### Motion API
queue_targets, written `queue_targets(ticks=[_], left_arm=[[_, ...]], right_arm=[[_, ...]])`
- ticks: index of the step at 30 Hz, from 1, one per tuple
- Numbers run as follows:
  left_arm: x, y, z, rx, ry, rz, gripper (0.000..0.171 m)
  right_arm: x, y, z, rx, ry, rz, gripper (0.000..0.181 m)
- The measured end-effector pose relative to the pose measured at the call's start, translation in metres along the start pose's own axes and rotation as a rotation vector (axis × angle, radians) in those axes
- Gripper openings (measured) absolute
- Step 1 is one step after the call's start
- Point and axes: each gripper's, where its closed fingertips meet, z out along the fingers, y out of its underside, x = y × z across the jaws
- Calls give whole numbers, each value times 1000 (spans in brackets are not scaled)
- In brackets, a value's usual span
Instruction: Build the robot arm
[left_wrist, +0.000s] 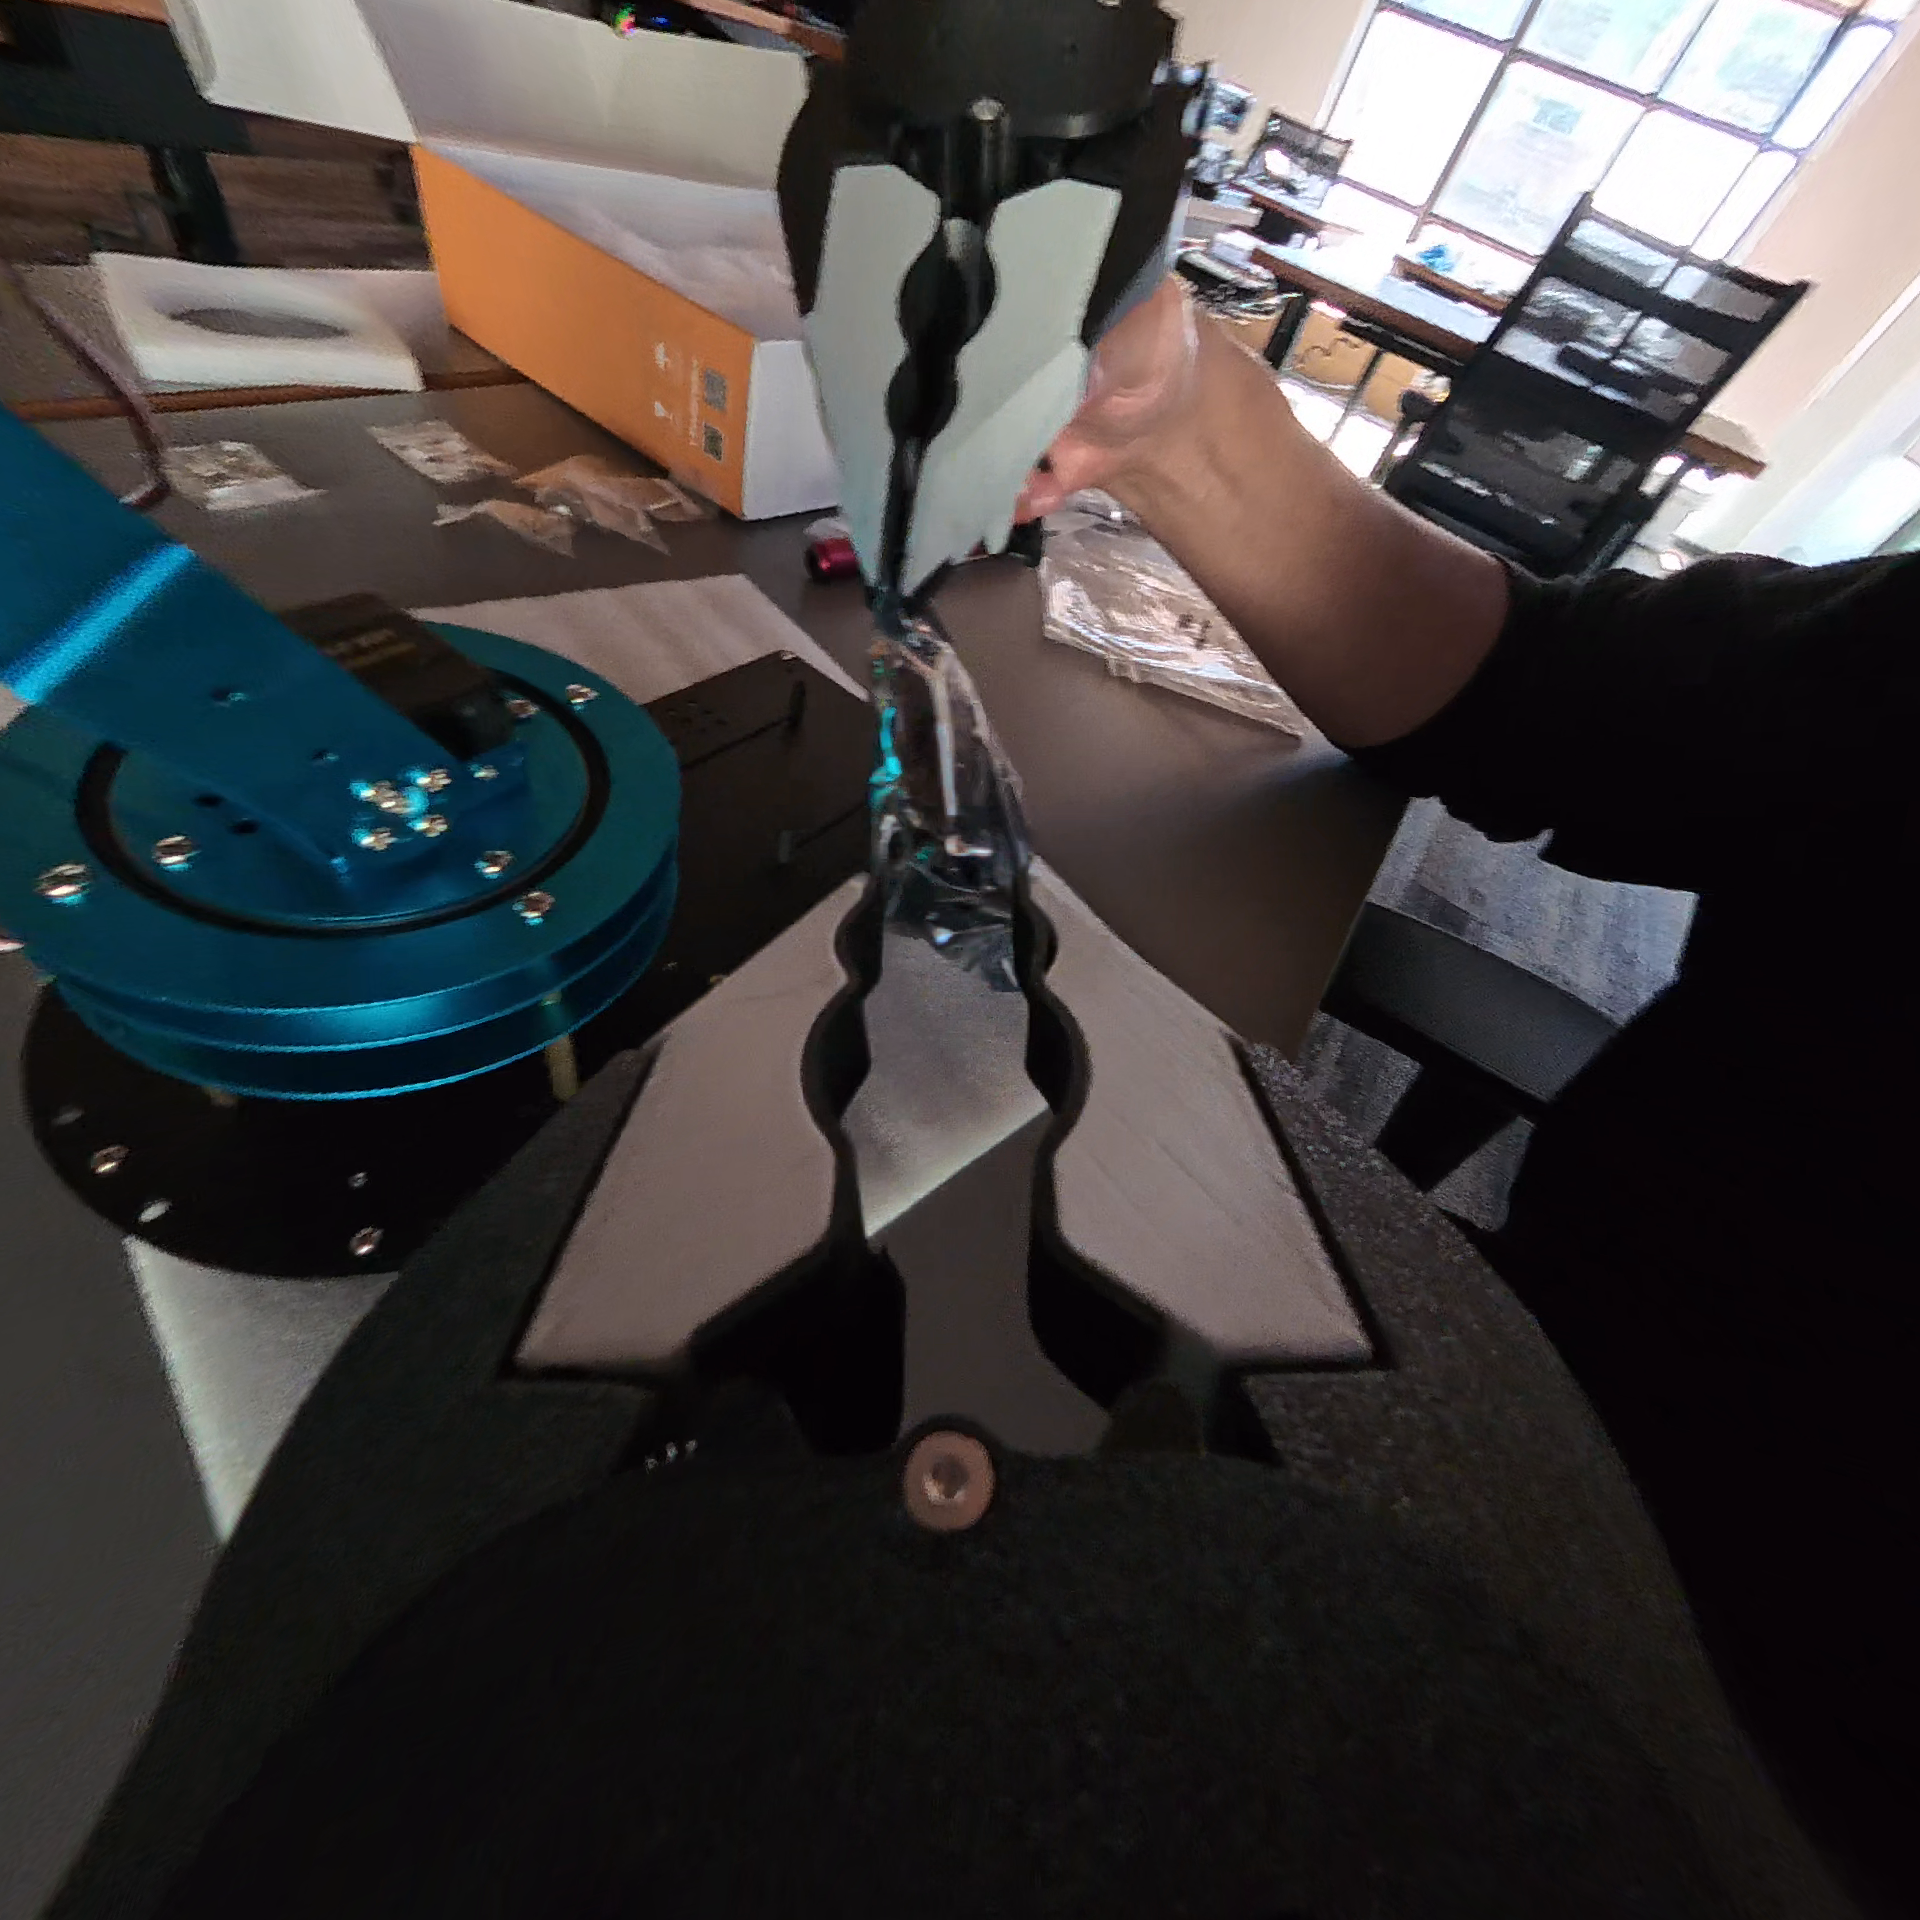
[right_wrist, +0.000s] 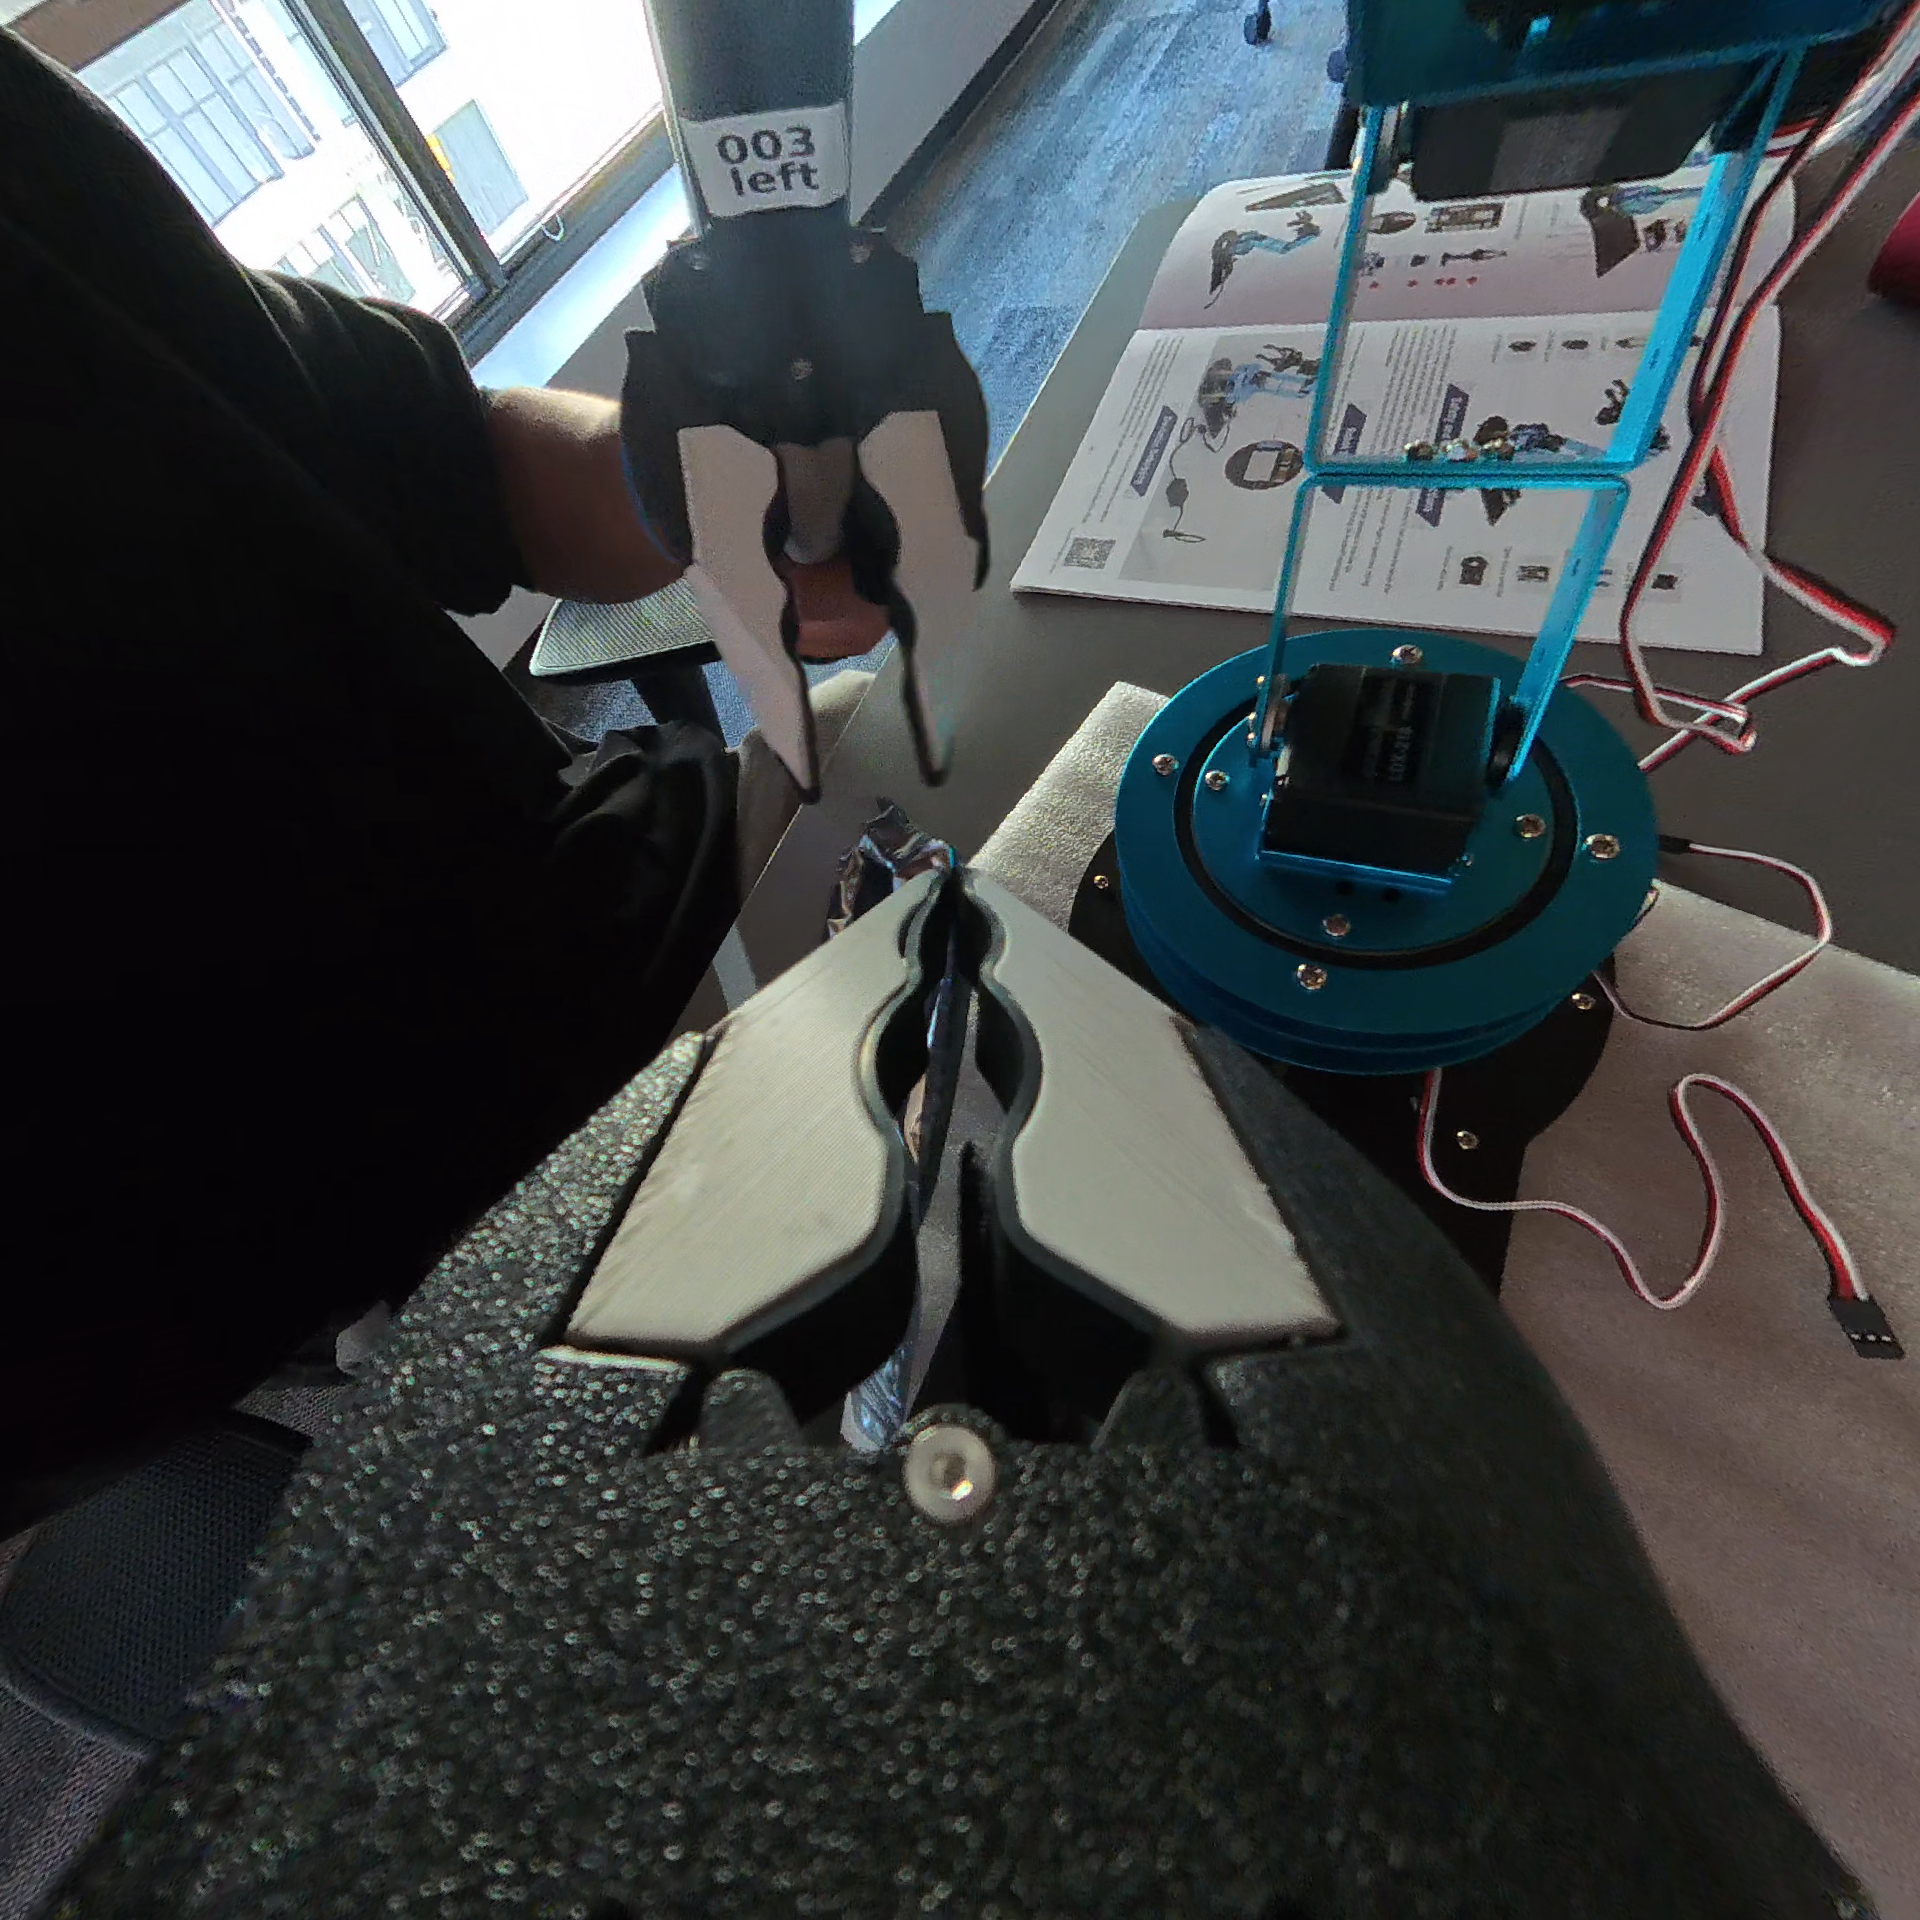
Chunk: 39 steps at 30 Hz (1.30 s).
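A small crinkled clear plastic bag hangs in the air between my two grippers. My right gripper is shut on it, with the film pinched flat between its fingers and a crumpled end sticking out past the tips. In the left wrist view the right gripper comes down from above, held by a hand. My left gripper is open, its tips on either side of the bag's lower end. In the right wrist view the left gripper hangs open just above the bag.
A blue round robot-arm base with a black servo stands on a black plate and foam sheet. Nearby lie red-white wires, an open booklet, an orange and white box and small parts bags. The gap from one gripper's tips to the other's is roughly 6 cm.
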Motion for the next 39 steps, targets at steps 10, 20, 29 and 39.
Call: queue_targets(ticks=[10,20,29,39], left_arm=[[1,2,12,-22,-31,85,2],[-21,-15,-8,126,-150,79,0],[-2,-33,-12,142,-104,131,0],[-3,-46,-21,162,-101,139,0]], right_arm=[[-4,-4,-1,24,-22,5,0],[8,-2,-22,67,17,5,0],[-14,-19,-20,58,4,-65,0],[-18,-19,-21,101,-46,-30,0]])
